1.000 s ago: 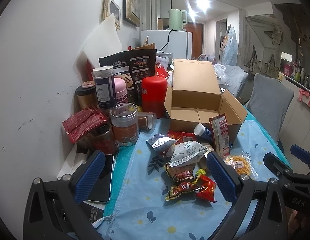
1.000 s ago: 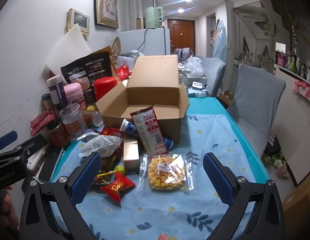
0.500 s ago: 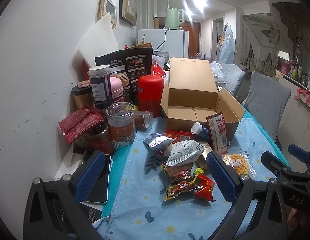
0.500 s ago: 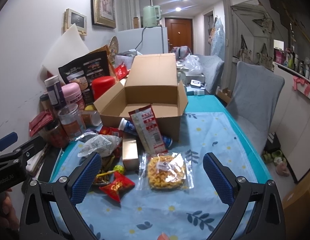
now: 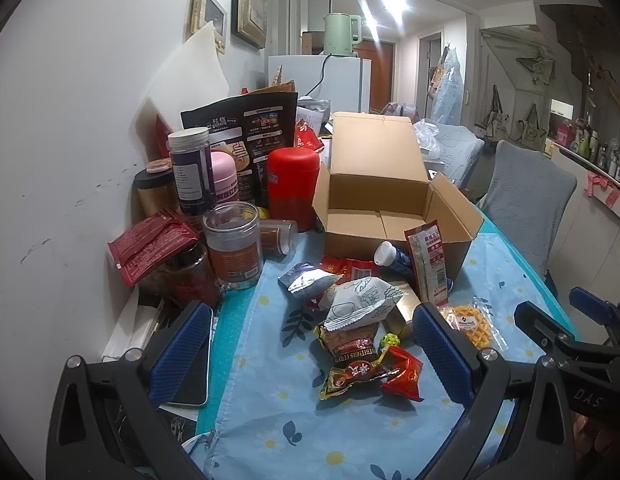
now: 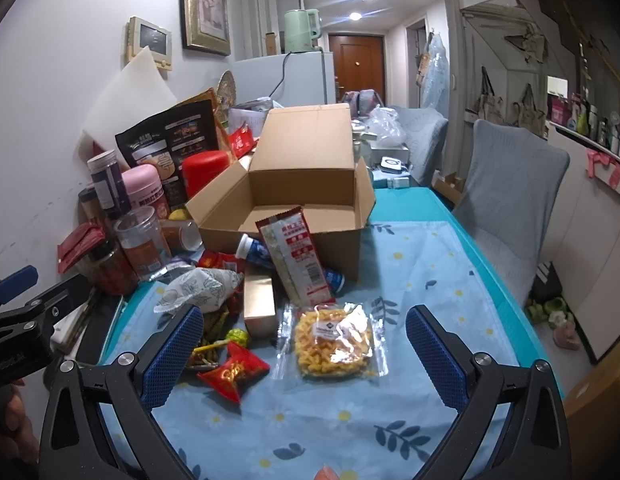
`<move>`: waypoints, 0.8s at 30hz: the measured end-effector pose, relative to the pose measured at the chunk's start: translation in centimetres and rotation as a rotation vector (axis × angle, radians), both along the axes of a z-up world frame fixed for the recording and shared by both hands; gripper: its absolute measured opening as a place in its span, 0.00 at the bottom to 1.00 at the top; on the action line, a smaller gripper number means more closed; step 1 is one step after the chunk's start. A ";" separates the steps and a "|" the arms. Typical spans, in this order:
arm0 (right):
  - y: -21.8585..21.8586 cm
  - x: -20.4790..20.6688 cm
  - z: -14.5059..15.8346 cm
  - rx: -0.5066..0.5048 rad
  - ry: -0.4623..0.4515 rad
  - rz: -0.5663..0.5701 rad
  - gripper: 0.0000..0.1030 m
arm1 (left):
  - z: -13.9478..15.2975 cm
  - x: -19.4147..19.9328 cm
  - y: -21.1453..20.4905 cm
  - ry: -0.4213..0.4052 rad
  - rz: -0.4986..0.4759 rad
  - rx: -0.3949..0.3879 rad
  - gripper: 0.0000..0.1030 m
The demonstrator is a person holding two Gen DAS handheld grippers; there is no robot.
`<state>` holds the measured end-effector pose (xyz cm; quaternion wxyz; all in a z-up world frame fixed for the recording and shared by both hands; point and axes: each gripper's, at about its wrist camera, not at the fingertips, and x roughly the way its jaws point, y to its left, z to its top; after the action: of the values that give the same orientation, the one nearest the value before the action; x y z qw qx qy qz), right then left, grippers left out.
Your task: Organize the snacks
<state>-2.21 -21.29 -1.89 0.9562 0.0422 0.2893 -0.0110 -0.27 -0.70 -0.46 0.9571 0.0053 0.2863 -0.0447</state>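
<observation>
The cardboard box (image 6: 294, 200) at frame centre stands open (nothing visible inside); both grippers' jaws are spread, left gripper (image 5: 310, 344) and right gripper (image 6: 306, 344).

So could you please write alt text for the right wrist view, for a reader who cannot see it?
The open right gripper hovers over a clear bag of yellow snacks on a blue floral tablecloth. Behind it, more snack packets are piled before an empty open cardboard box. The left gripper shows at the left edge.

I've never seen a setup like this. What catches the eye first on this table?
An open cardboard box sits mid-table, seemingly empty, with a heap of snack packets spilled in front of it. Jars and a red canister crowd the wall side. Both open grippers, left and right, hover near the packets.
</observation>
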 end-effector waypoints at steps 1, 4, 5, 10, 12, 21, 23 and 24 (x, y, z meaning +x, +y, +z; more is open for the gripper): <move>0.0 0.0 0.0 0.000 0.000 0.000 1.00 | 0.0 0.0 -0.1 -0.001 -0.001 0.000 1.00; 0.0 0.0 -0.1 0.001 0.000 0.001 1.00 | 0.1 0.0 -0.1 -0.001 -0.003 0.000 1.00; 0.0 0.0 -0.1 0.001 -0.001 0.003 1.00 | 0.1 0.0 -0.2 -0.001 -0.003 0.000 1.00; -0.2 0.3 -0.1 0.002 -0.001 0.005 1.00 | 0.1 0.0 -0.1 -0.001 -0.003 0.000 1.00; -0.3 0.5 0.0 0.005 -0.001 0.005 1.00 | 0.1 0.1 -0.2 0.001 -0.004 0.003 1.00; -0.7 0.7 -0.2 0.002 0.001 0.002 1.00 | 0.1 1.1 -0.9 0.020 -0.023 -0.002 1.00; -0.7 0.8 -0.1 0.003 0.003 0.002 1.00 | 0.0 1.1 -1.0 0.022 -0.026 -0.003 1.00; -0.9 0.9 -0.2 0.005 0.005 0.002 1.00 | -0.1 1.2 -1.1 0.024 -0.028 -0.003 1.00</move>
<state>-1.28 -22.18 -2.06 0.9554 0.0442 0.2917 -0.0096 0.88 -1.83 -0.54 0.9529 0.0071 0.2975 -0.0586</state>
